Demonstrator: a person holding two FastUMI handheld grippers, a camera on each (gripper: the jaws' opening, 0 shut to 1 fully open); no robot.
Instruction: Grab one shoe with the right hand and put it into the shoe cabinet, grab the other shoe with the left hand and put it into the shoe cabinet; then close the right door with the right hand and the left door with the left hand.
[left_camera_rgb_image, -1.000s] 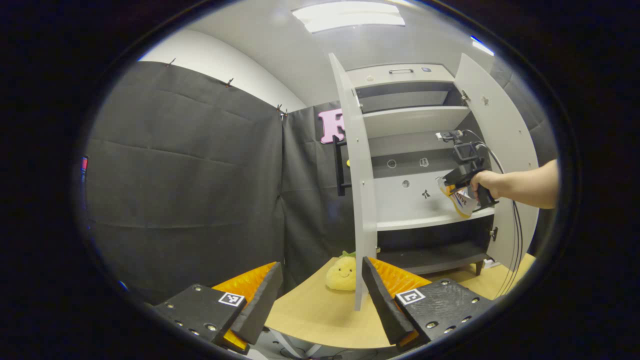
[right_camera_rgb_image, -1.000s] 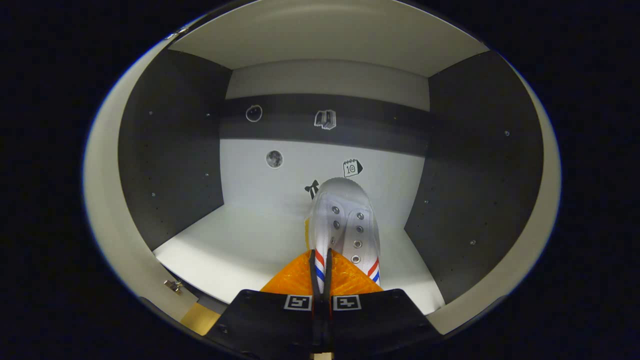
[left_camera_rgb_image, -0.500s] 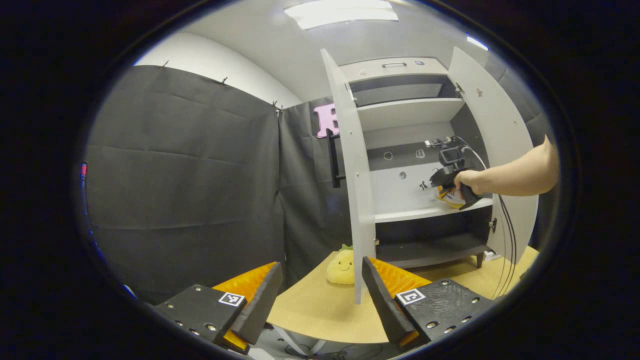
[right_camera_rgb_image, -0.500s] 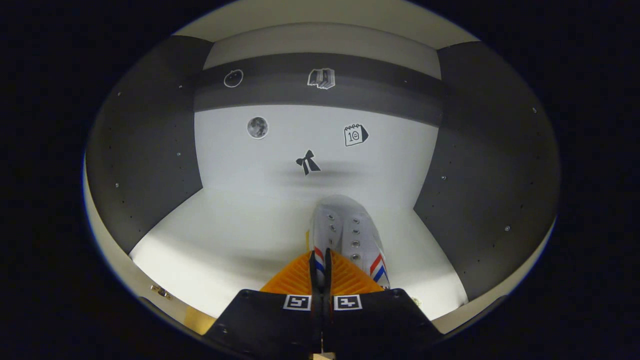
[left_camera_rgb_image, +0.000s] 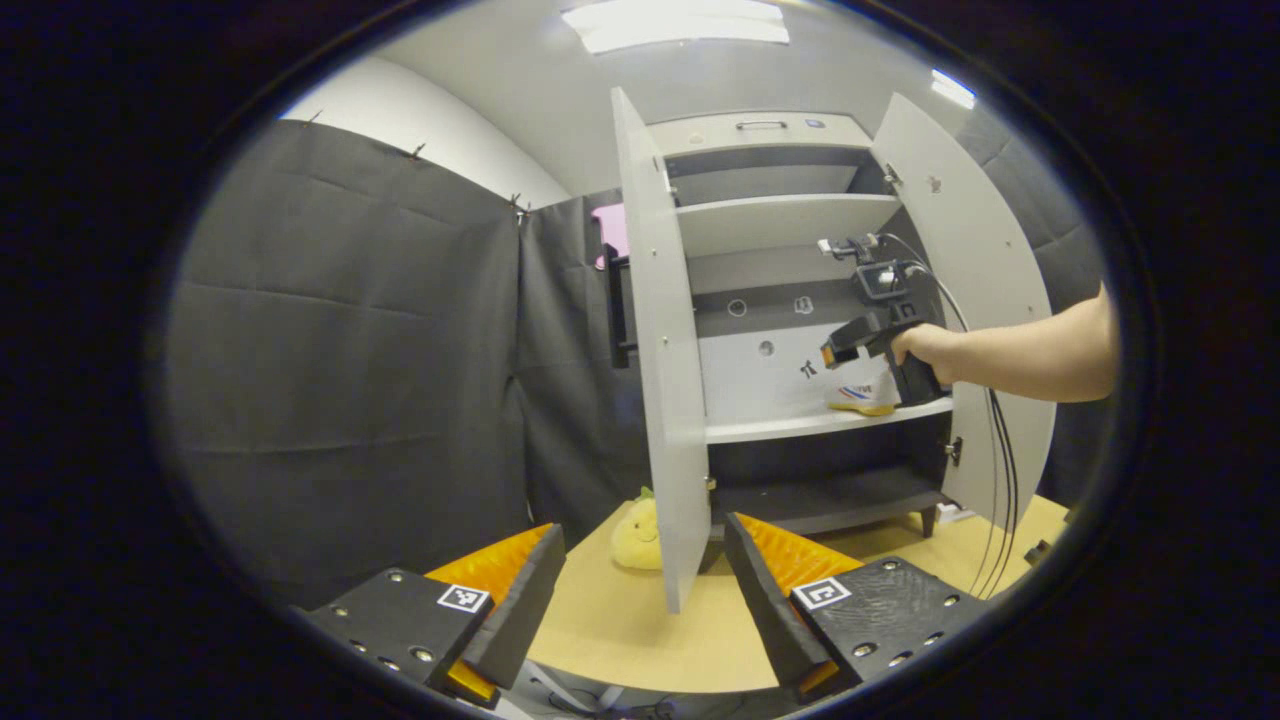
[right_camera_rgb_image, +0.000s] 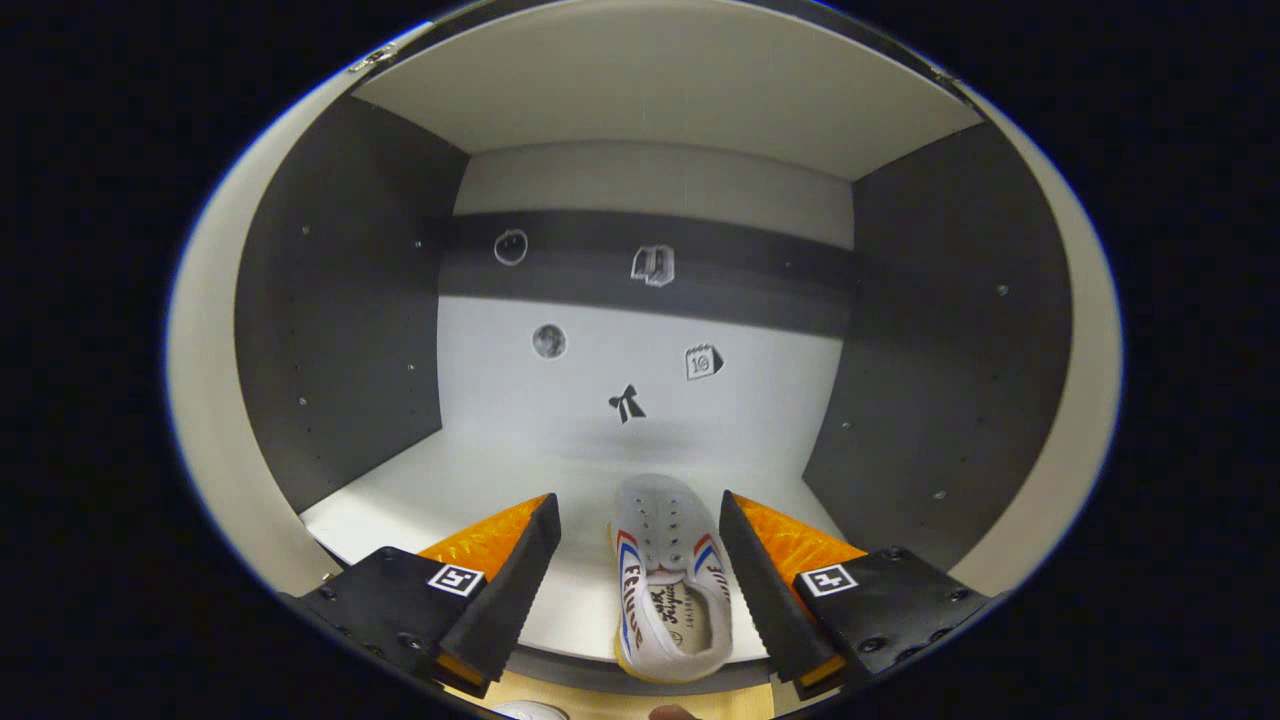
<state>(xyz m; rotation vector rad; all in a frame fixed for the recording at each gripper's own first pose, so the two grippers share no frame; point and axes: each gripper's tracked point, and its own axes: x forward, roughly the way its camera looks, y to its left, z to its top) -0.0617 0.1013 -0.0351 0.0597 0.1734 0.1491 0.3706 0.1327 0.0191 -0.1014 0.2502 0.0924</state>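
In the right gripper view the right gripper (right_camera_rgb_image: 640, 545) has its fingers (right_camera_rgb_image: 515, 585) spread wide, touching nothing. The shoe (right_camera_rgb_image: 665, 590) lies between them on the middle shelf (right_camera_rgb_image: 470, 500) of the cabinet (right_camera_rgb_image: 330, 330), toe toward the back wall, heel at the shelf's front edge, right of centre. Small stickers dot the back wall.

In the left gripper view the left gripper (left_camera_rgb_image: 640, 585) hangs above the table (left_camera_rgb_image: 620, 640) with its fingers (left_camera_rgb_image: 520, 600) wide apart and empty. Ahead, the cabinet (left_camera_rgb_image: 780, 130) stands with left door (left_camera_rgb_image: 660, 380) and right door (left_camera_rgb_image: 985, 300) both open. A hand (left_camera_rgb_image: 925, 345) holds the right gripper (left_camera_rgb_image: 835, 352) just above the shoe (left_camera_rgb_image: 862, 396), which rests on the shelf (left_camera_rgb_image: 800, 425) near the right door. A yellow plush toy (left_camera_rgb_image: 635, 535) sits on the table beside the left door's foot.
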